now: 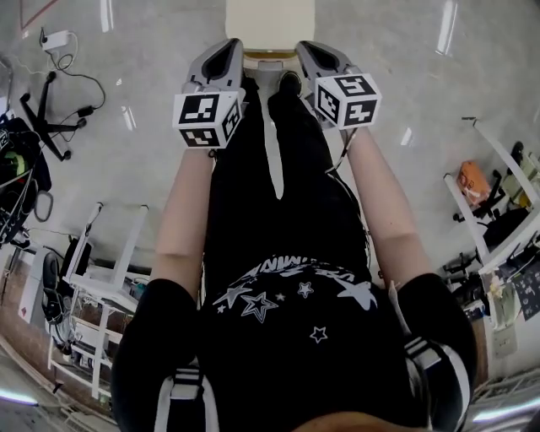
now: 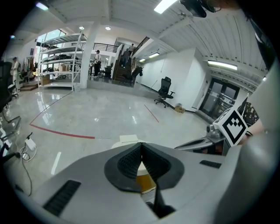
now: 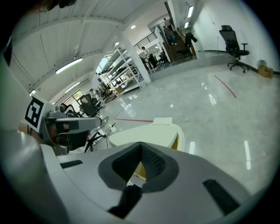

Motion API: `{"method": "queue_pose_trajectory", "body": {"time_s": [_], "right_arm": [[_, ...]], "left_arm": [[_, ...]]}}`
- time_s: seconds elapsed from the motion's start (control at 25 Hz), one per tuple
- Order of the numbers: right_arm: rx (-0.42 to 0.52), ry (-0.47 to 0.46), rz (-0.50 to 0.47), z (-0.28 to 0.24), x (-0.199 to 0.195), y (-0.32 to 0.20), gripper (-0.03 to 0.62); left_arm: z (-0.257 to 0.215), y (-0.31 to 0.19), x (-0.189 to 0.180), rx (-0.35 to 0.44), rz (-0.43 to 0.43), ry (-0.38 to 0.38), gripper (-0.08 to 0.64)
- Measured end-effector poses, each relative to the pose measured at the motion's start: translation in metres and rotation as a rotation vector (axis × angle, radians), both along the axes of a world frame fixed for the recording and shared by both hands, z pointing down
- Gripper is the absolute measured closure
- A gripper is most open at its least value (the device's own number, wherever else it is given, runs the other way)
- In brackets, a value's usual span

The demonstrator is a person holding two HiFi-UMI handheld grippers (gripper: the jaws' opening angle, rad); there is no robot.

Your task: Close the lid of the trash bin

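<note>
The trash bin is cream-coloured and stands on the floor straight ahead of the person, at the top of the head view. In the right gripper view its cream lid shows a yellow inside under its right edge. In the left gripper view only a strip of the trash bin and a yellow patch show past the jaws. My left gripper and right gripper are held side by side just short of the bin, both shut with nothing between the jaws. The left gripper and right gripper have their tips touching.
A white shelving rack stands at the lower left, a chair base and a power strip with cable at the upper left. A white frame with an orange item is on the right. A red floor line crosses ahead.
</note>
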State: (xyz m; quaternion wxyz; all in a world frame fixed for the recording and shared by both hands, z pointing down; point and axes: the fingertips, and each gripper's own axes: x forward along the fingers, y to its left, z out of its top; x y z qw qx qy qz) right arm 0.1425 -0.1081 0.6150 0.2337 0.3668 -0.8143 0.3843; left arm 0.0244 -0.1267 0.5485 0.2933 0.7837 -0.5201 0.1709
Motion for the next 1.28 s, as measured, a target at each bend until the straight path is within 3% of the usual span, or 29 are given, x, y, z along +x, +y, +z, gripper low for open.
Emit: {"method": "queue_pose_trajectory", "body": {"time_s": [0.32,0.84,1.28], "right_arm": [[-0.077,0.031,0.015,0.042,-0.004,0.024,0.588],[-0.105,0.059,0.029,0.083,-0.007,0.021,0.587],[-0.142,0.129,0.02,0.113,-0.004,0.031,0.588]], "left_arm": [[0.046,0.014,-0.007,-0.062,0.01,-0.02,0.548],[0.13,0.04,-0.002,-0.255,0.057,-0.039,0.548],[0.164,0.048,0.001,-0.336,0.11,-0.074,0.548]]}}
